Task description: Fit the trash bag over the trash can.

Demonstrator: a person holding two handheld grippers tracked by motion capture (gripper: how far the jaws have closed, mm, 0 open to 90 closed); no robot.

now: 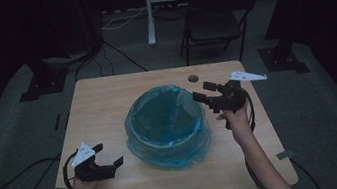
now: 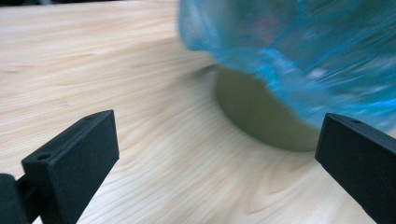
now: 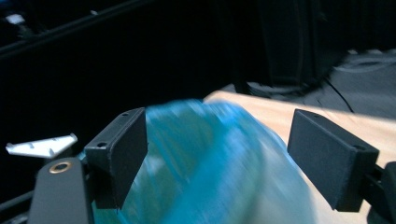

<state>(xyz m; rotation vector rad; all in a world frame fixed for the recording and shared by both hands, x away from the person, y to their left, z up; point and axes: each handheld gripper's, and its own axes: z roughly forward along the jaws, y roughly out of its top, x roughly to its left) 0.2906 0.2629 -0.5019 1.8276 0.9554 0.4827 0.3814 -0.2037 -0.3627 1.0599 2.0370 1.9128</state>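
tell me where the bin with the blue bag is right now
In the high view the bin sits mid-table, between the left gripper and right gripper.

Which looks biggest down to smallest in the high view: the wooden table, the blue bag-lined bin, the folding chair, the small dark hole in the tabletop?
1. Light wooden table
2. Blue bag-lined bin
3. Dark folding chair, though it stands farther away
4. Small dark hole
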